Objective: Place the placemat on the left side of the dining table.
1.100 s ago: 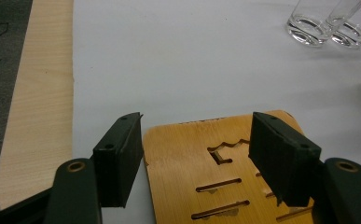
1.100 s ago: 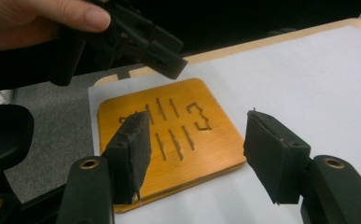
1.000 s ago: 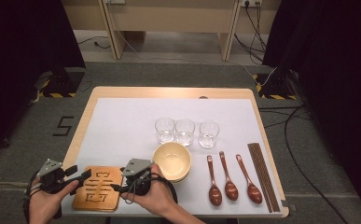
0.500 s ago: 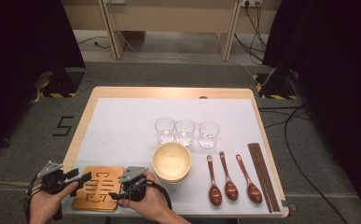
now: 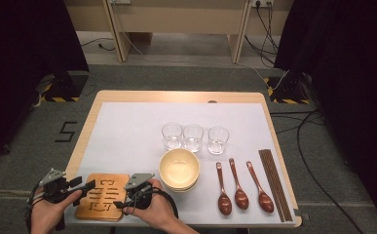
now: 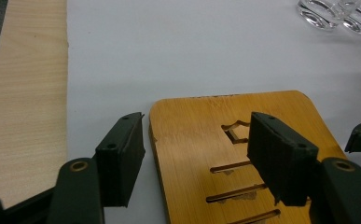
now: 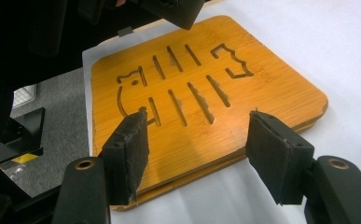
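From my seat, the wooden trivet (image 5: 103, 196) lies flat at the near left corner of the table, between my two grippers. My left gripper (image 6: 194, 158) hangs wide open over the trivet's left edge: one jaw stands off the board above the white sheet, the other above the wood, gripping nothing. My right gripper (image 7: 197, 149) is just as wide open, both jaws poised above the trivet's near edge and corner, nothing held; I can't tell whether they touch the wood. In the high view my hands sit at either side of the board. A second ago the right gripper was farther up the table beside the bowls (image 5: 179, 169); it has since drawn back toward me. The trivet has not moved. Beyond are three wooden spoons (image 5: 239, 187), chopsticks (image 5: 273, 183) at the right edge, and three glasses (image 5: 193, 137) mid-table. A white sheet (image 5: 127, 131) covers the pale wooden table (image 5: 176, 96); past it, grey carpet, cables and dark curtains.
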### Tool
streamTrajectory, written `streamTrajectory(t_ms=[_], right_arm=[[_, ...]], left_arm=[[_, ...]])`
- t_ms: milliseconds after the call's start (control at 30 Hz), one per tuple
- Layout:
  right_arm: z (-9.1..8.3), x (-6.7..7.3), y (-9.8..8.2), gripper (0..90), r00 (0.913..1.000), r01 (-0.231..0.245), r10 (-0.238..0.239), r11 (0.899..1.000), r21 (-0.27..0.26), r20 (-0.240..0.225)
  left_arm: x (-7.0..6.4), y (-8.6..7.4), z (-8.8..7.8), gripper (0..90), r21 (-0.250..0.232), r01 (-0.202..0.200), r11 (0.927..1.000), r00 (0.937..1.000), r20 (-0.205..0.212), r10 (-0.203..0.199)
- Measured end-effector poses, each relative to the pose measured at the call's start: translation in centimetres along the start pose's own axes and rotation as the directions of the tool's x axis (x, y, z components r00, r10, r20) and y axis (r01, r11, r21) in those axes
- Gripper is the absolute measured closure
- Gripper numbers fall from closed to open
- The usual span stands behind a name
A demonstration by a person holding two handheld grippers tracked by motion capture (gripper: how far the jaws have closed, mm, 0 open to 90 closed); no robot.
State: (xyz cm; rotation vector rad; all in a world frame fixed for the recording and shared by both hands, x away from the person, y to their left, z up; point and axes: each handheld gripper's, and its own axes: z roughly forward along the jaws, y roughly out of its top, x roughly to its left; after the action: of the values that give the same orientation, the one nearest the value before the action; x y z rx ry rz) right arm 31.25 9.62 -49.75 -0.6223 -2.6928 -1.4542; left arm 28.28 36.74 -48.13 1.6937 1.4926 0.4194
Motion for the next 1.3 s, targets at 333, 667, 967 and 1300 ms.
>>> streamTrajectory(t_ms=[333,667,967,1300], right_arm=[[0.5,0.1,0.2,39.2,0.9998,0.020,-0.020,1.000,0.010,-0.003],[1.3,0.6,0.7,39.0,0.9994,0.033,-0.032,0.999,0.025,-0.016],[1.7,0.8,0.9,37.7,0.9989,0.045,-0.045,0.998,0.033,-0.015],[1.8,0.9,1.0,37.0,0.9990,0.043,-0.042,0.998,0.044,-0.017]], left_arm=[[0.3,-0.2,0.1,36.1,0.019,0.006,0.9998,0.9999,-0.016,-0.005],[0.7,-0.4,-0.2,36.2,0.037,0.020,0.9991,0.9997,-0.017,-0.020],[1.3,-0.7,-0.4,36.0,0.063,0.044,0.9971,0.9981,-0.046,-0.041],[1.4,-0.9,-0.3,36.9,0.089,0.073,0.9934,0.9964,-0.050,-0.068]])
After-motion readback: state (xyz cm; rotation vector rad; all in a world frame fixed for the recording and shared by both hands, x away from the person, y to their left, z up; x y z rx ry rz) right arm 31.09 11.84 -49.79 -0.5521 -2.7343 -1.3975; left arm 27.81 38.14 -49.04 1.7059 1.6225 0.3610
